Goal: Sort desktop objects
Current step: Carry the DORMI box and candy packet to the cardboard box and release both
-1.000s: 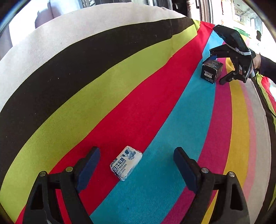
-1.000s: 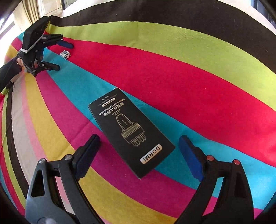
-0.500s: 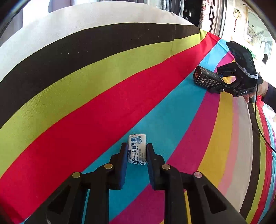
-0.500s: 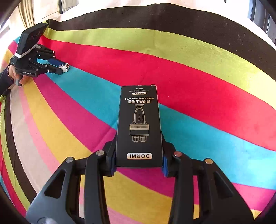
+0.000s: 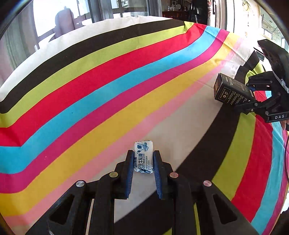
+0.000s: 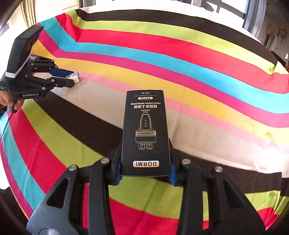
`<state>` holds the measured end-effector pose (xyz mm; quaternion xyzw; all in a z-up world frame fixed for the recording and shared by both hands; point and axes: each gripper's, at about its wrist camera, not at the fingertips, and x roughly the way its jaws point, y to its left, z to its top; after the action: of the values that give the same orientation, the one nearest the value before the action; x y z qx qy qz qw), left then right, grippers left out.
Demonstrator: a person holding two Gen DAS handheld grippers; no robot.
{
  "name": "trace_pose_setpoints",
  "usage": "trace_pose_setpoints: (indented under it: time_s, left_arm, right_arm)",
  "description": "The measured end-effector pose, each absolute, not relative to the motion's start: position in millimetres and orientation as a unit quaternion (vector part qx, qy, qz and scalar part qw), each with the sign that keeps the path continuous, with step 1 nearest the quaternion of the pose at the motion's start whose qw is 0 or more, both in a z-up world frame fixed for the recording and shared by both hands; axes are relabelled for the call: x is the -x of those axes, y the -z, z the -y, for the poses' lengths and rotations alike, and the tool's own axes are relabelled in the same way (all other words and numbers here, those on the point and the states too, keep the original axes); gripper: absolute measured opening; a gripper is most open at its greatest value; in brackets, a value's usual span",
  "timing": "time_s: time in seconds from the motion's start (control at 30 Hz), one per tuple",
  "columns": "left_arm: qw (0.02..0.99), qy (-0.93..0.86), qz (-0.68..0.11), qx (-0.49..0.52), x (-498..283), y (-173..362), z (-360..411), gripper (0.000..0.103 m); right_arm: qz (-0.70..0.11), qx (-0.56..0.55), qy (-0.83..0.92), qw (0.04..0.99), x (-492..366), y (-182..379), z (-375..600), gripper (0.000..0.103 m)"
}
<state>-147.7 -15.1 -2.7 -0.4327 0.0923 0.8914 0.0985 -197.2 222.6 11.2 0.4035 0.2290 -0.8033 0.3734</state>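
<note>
- This looks like a room in a home.
- A big table is covered with a striped cloth (image 5: 112, 101) in many bright colours: black, green, red, blue, pink, yellow and white.
- Behind the table are tall windows (image 5: 126, 9) with dark frames, and strong sunlight comes in.
- Through the glass there is a balcony chair (image 5: 63, 19).
- At the far end stands a dark wooden cabinet (image 5: 178, 12) with small things on top.
- A light curtain (image 6: 30, 14) hangs by another window.
</note>
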Motion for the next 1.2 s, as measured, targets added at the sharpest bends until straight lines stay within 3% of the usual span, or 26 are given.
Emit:
trace_pose_setpoints:
  time_s: [0.37, 0.57, 1.2]
  left_arm:
    - [0.051, -0.911, -0.051, 0.406, 45.9, -2.4, -37.2, 0.021]
    - [0.029, -0.921, -0.066, 0.383, 14.0, -8.9, -52.9, 0.021]
    - [0.104, -0.916, -0.105, 0.374, -26.8, -12.9, -163.3, 0.021]
  right_arm:
    - [-0.164, -0.38, 0.851, 0.323, 73.4, -13.9, -250.9, 0.042]
    - [-0.135, -0.365, 0.869, 0.304, 28.8, -13.5, -258.4, 0.042]
    - [-0.077, -0.332, 0.919, 0.197, -36.2, -29.4, -365.1, 0.042]
